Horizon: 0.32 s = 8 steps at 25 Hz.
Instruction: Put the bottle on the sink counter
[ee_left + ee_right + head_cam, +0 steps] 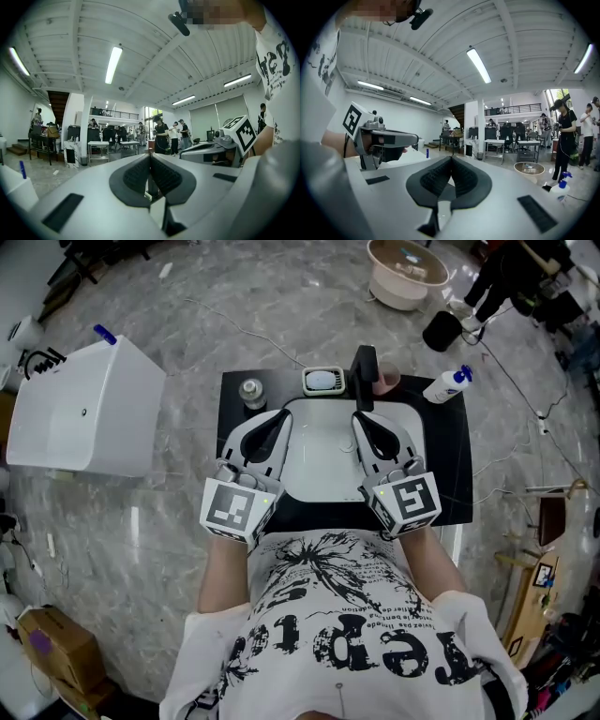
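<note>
The left gripper (274, 423) and the right gripper (367, 420) hover side by side over the white sink basin (319, 460), in the middle of the frame; each gripper view shows its fingers pressed together with nothing between them, so neither carries anything.

The spray bottle (446, 384), white with a blue head, is at the upper right corner of the black counter (441, 465), well apart from both grippers; the right gripper view shows it at the lower right with its base hidden, so I cannot tell whether it is on the counter's corner or on the floor just past it.

A small capped bottle (251, 392) is on the counter at the upper left, near the soap dish (323, 381); the faucet (364, 371) rises behind the basin.

Judging by the empty grippers, either the placing is already done, or the whole job is still ahead: reach, grasp, carry and set down.
</note>
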### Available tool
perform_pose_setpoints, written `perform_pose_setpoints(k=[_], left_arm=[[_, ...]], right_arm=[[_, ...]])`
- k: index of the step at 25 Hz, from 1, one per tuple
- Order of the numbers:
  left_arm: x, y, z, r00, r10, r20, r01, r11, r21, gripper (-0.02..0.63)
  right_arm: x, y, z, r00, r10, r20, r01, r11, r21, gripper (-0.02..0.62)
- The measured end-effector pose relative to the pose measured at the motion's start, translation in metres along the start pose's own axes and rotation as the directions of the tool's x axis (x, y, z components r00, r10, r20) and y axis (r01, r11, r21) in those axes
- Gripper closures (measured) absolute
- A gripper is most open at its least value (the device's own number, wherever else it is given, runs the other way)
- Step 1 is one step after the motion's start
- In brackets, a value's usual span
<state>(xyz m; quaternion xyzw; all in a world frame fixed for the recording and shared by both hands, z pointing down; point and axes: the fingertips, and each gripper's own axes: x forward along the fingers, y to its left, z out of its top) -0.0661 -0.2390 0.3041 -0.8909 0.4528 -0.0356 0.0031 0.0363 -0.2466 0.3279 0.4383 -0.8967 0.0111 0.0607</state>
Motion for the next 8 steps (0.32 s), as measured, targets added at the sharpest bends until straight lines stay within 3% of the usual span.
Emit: perform_pose_setpoints(k=[8], left_arm=[[0.011, 0.005, -0.011, 1.0, 0.0, -0.013, 0.0, 1.0, -0.01, 0.592]], right_arm=[[0.011, -0.006, -0.011, 1.0, 0.005, -0.021, -0.004, 1.0, 0.005, 0.583]])
